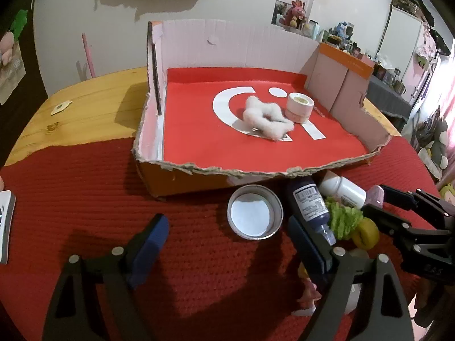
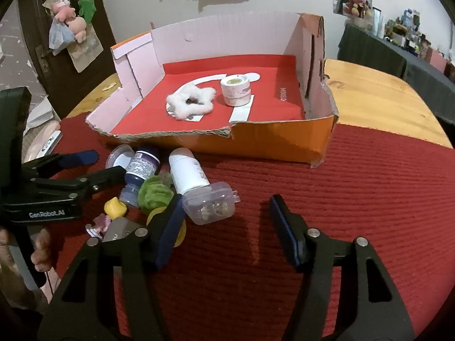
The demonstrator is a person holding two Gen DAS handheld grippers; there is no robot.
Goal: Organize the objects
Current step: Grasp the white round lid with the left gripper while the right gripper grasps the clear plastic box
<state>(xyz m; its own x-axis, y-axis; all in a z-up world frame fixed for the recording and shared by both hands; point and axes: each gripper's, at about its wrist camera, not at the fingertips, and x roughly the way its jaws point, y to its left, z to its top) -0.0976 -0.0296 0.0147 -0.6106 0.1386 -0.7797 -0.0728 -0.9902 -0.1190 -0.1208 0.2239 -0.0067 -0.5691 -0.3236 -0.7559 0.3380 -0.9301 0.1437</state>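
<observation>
I hold a tool in each hand above a table (image 2: 378, 96) covered by a red mat (image 2: 355, 187).

In the left wrist view, my left tool (image 1: 227, 244) fills the lower frame, its jaws spread wide with only bare mat between them. A round tin (image 1: 254, 212) stands open just above, near the centre of the frame. Right of the tin lies a pile: a dark blue bottle (image 1: 310, 204) on its side, a white bottle (image 1: 342, 191), a green fuzzy thing (image 1: 345, 218) and a yellow piece (image 1: 366, 233). My right tool (image 1: 378, 199) reaches in from the right edge at that pile.

In the right wrist view, my right tool (image 2: 224, 221) sits at lower centre, jaws apart and pinching nothing. Its left finger (image 2: 167, 233) is just beside a clear plastic case (image 2: 210, 206), which lies against the white bottle; I cannot tell whether finger and case touch.

A torn cardboard box (image 2: 284, 142) with a red floor stands in the upper middle of both views. Inside it are a white fluffy ring (image 2: 190, 103) and, just right of it, a small white jar (image 2: 236, 89).
</observation>
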